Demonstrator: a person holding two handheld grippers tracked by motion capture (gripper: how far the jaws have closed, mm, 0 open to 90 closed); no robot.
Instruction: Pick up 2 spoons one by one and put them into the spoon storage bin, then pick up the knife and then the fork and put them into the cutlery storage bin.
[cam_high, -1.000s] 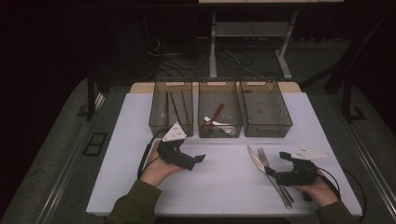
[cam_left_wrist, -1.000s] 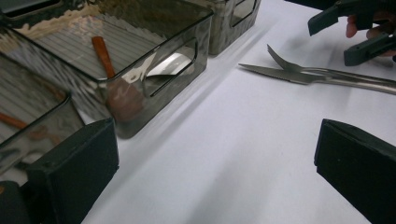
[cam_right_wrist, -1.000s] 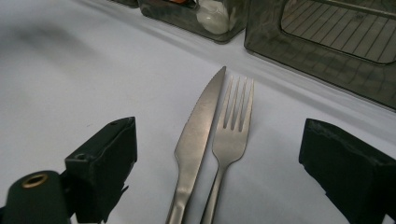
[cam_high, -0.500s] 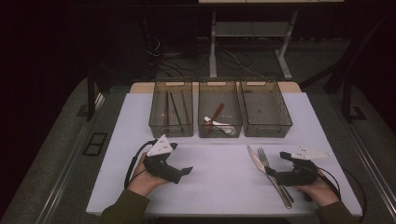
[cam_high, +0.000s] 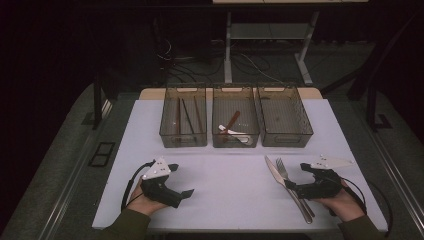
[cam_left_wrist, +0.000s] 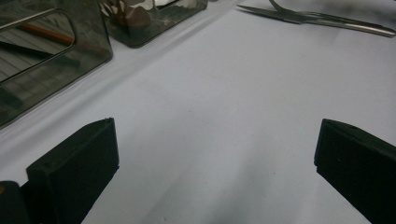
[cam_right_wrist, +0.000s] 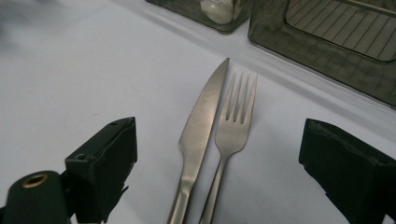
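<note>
A steel knife (cam_high: 276, 173) and a steel fork (cam_high: 287, 176) lie side by side on the white table (cam_high: 235, 200), at the front right. My right gripper (cam_high: 291, 186) rests just right of them, open, its jaws pointing left at their handles. In the right gripper view the knife (cam_right_wrist: 201, 122) and fork (cam_right_wrist: 235, 122) lie between the wide-apart jaws of the right gripper (cam_right_wrist: 219, 140), untouched. My left gripper (cam_high: 189, 192) sits at the front left, open and holding nothing. Bare table lies between the jaws of the left gripper (cam_left_wrist: 215, 163).
Three smoky clear bins stand in a row at the back. The left bin (cam_high: 183, 141) holds thin dark sticks, the middle bin (cam_high: 235, 142) a white spoon and a reddish-brown utensil, and the right bin (cam_high: 287, 141) looks empty. The person's hands hold both grippers near the front edge.
My left gripper has drawn back from near the bins toward the front left of the table. The right gripper, knife and fork have stayed put.
</note>
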